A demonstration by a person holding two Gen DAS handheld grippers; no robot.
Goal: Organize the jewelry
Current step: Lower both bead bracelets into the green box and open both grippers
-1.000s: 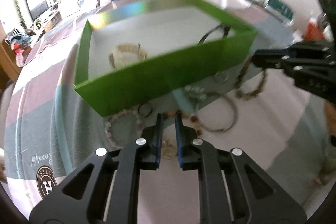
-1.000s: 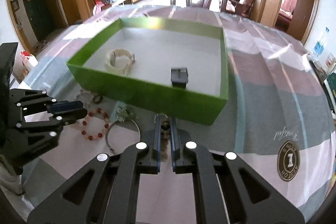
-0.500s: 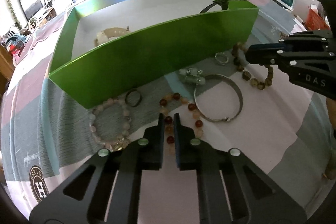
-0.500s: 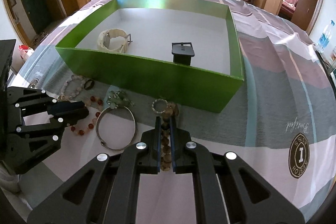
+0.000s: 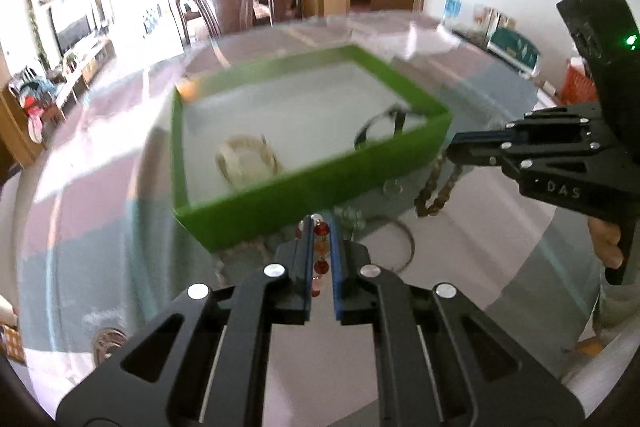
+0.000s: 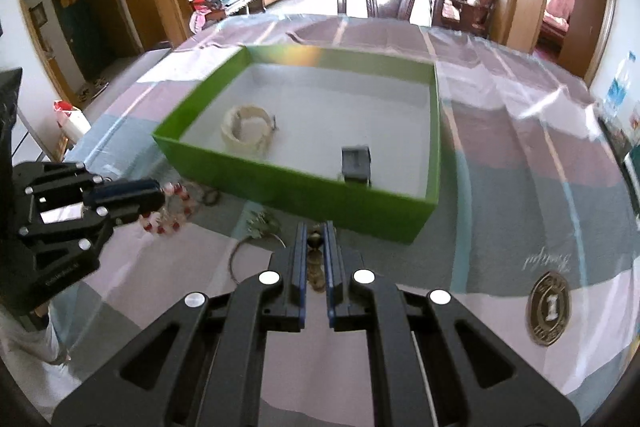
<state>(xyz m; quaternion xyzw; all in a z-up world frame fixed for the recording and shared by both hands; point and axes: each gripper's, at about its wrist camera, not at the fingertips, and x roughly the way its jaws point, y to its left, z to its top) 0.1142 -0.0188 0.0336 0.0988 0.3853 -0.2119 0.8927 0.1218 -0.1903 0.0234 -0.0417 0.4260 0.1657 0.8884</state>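
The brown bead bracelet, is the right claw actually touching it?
Touching. In the left wrist view the brown bead bracelet hangs from the right claw, whose fingers pinch its top, lifted off the table.

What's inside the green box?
Inside the green box lie a cream bracelet and a black watch. The near wall hides the floor strip just behind it.

Open-topped green box point(image 6: 304, 193) with bare white floor centre and right-rear, obstructed by cream bangle point(image 6: 247, 130) front-left and black clasp point(image 6: 355, 163) at near wall; strip before near wall cluttered by silver bangle point(image 5: 400, 247) and loose pieces.
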